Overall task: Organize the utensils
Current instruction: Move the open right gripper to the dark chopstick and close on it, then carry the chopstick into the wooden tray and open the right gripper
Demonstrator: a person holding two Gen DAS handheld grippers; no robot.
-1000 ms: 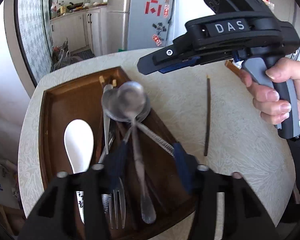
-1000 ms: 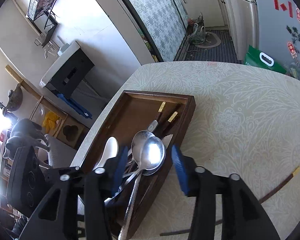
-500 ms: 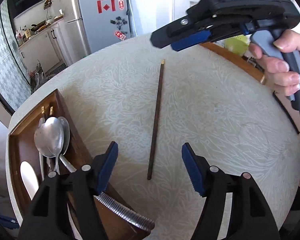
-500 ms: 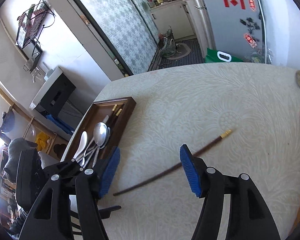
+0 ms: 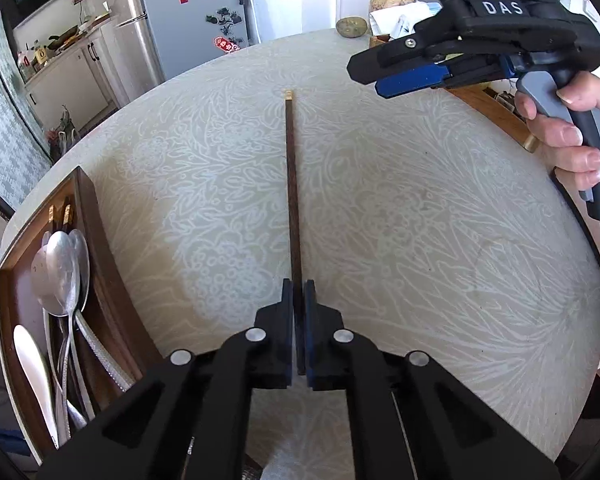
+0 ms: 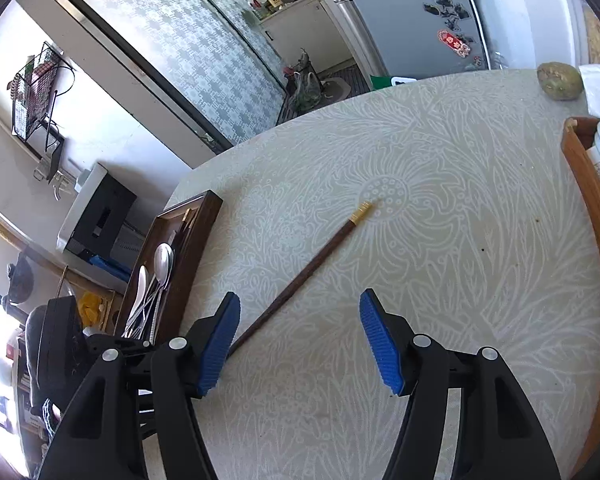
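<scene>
Left wrist view: my left gripper [image 5: 299,292] has its jaws pinching the thin end of the dark chopstick [image 5: 292,184], which lies along the middle of the table [image 5: 420,220], gold tip pointing to the far edge. My right gripper [image 6: 300,340] hovers above, jaws spread wide. Over at the table's left edge, the wooden tray [image 5: 100,240] holds spoons [image 5: 60,272].
</scene>
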